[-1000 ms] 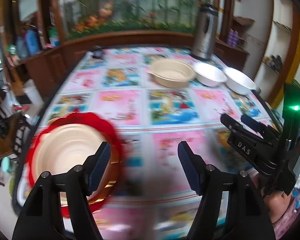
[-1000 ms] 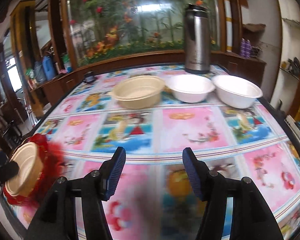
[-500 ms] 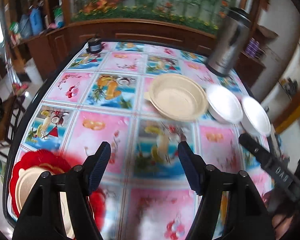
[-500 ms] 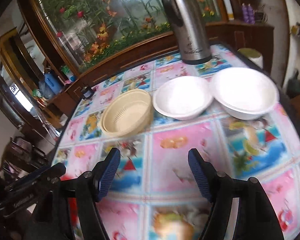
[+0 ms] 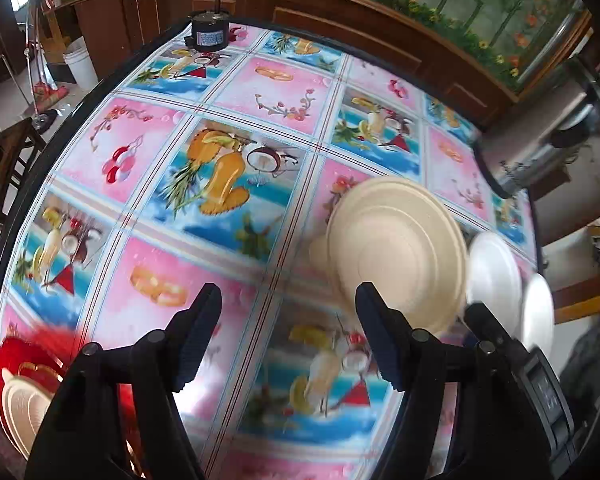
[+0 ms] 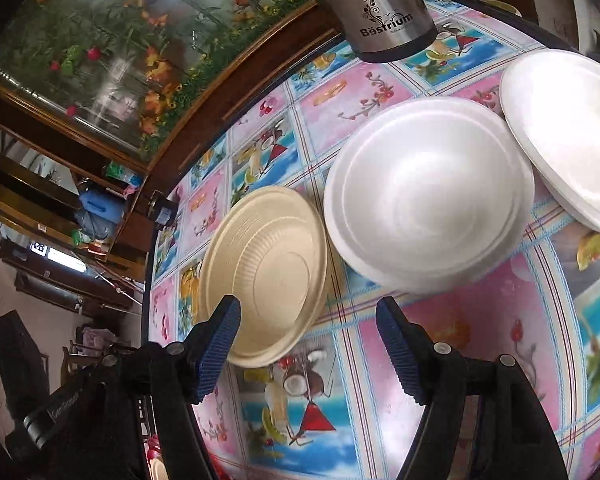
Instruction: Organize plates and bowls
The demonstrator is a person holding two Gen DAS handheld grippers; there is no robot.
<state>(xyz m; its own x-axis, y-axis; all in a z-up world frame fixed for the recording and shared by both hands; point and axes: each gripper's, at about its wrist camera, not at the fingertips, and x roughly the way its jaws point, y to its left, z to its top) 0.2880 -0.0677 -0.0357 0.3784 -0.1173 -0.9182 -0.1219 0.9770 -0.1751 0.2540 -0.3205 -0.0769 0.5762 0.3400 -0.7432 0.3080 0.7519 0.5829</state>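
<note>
A beige bowl [image 5: 396,256] sits on the patterned table [image 5: 228,184], with two white bowls [image 5: 494,276] beside it on the right. My left gripper [image 5: 288,332] is open and empty above the table, just left of the beige bowl. A beige plate on a red plate [image 5: 24,392] lies at the near left corner. In the right wrist view my right gripper [image 6: 308,344] is open and empty, low over the near rims of the beige bowl [image 6: 268,272] and the first white bowl [image 6: 428,196]. The second white bowl [image 6: 568,136] overlaps the first.
A steel thermos [image 6: 376,4] stands behind the white bowls at the table's far edge. A small black motor [image 5: 209,34] sits at the far left corner. Wooden cabinets and a fish tank run behind the table. The other gripper's body [image 5: 540,392] is close on the right.
Both grippers have moved forward and down toward the bowls, which now look much larger. The red plate stack has slid to the left wrist view's lower left corner. Jaws stay open.
</note>
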